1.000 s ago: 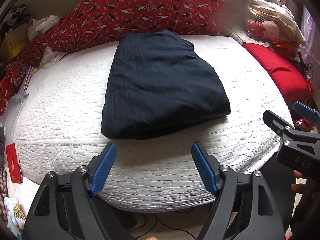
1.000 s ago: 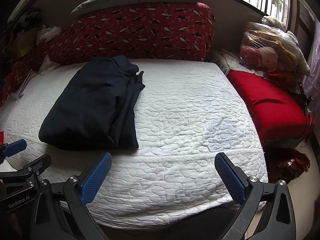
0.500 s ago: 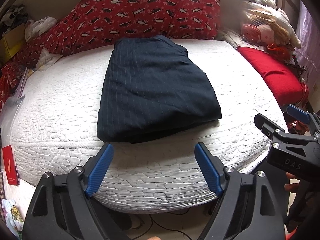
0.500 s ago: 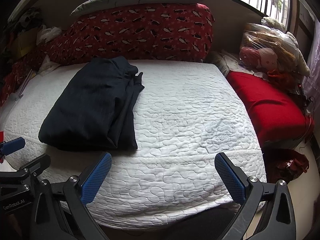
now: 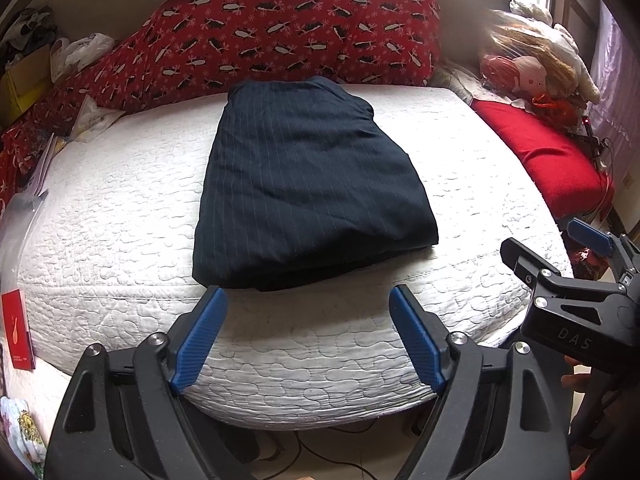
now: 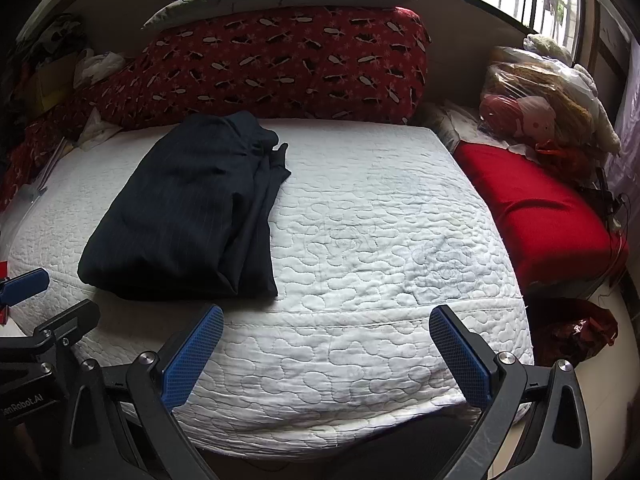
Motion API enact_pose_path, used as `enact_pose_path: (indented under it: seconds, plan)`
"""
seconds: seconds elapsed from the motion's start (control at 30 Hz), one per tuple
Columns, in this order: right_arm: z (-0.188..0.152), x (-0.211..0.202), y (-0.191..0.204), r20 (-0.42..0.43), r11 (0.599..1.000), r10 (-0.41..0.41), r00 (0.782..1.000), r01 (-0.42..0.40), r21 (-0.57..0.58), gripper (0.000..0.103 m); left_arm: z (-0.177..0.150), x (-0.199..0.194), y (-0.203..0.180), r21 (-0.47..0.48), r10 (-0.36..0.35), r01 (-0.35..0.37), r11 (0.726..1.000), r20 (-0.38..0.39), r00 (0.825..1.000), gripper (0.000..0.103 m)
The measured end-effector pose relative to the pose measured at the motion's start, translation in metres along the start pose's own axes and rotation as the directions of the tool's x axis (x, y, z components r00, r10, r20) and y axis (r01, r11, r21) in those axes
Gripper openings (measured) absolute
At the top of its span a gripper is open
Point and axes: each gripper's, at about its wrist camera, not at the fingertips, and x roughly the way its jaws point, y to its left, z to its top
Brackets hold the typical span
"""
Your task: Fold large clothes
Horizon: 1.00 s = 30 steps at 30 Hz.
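A dark navy pinstriped garment lies folded into a compact block on the white quilted mattress; the right wrist view shows the garment on the mattress's left half. My left gripper hovers just in front of its near edge, open, with nothing between the blue pads. My right gripper hangs open over the mattress's front edge, to the right of the garment, holding nothing. Each gripper shows at the side of the other's view.
A red patterned bolster runs along the head of the mattress, with a grey pillow on top. A plain red cushion and bagged soft toys sit at the right. Papers, bags and a red booklet crowd the left side.
The left gripper's jaws have spread a little wider, and its view has tilted slightly so the garment sits lower and more to the left. The right gripper has stayed put.
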Motion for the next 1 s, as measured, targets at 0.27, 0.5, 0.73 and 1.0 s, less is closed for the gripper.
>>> enact_pose_path:
  seconds: [0.27,0.5,0.73,1.0]
  plan:
    - [0.0000,0.0016,0.0002,-0.007,1.000,0.003,1.000,-0.003,0.002,0.103,0.0005,-0.0005,-0.0010,0.002,0.010,-0.010,1.000,0.014,1.000,0.084]
    - [0.0002,0.0020,0.0011,-0.009,1.000,0.000,1.000,0.001,0.003,0.103,0.0020,0.0005,0.0013,-0.013,-0.004,0.004,1.000,0.002,1.000,0.084]
    - [0.0026,0.0022,-0.0022,-0.006,1.000,-0.006,1.000,0.006,0.008,0.103,0.0005,-0.0006,-0.0055,0.016,0.023,-0.023,1.000,0.013,1.000,0.084]
    - [0.0028,0.0042,-0.0052,-0.012,1.000,-0.006,1.000,0.006,0.016,0.103,0.0005,0.0034,-0.0079,0.024,0.044,-0.044,0.999,-0.003,0.999,0.084]
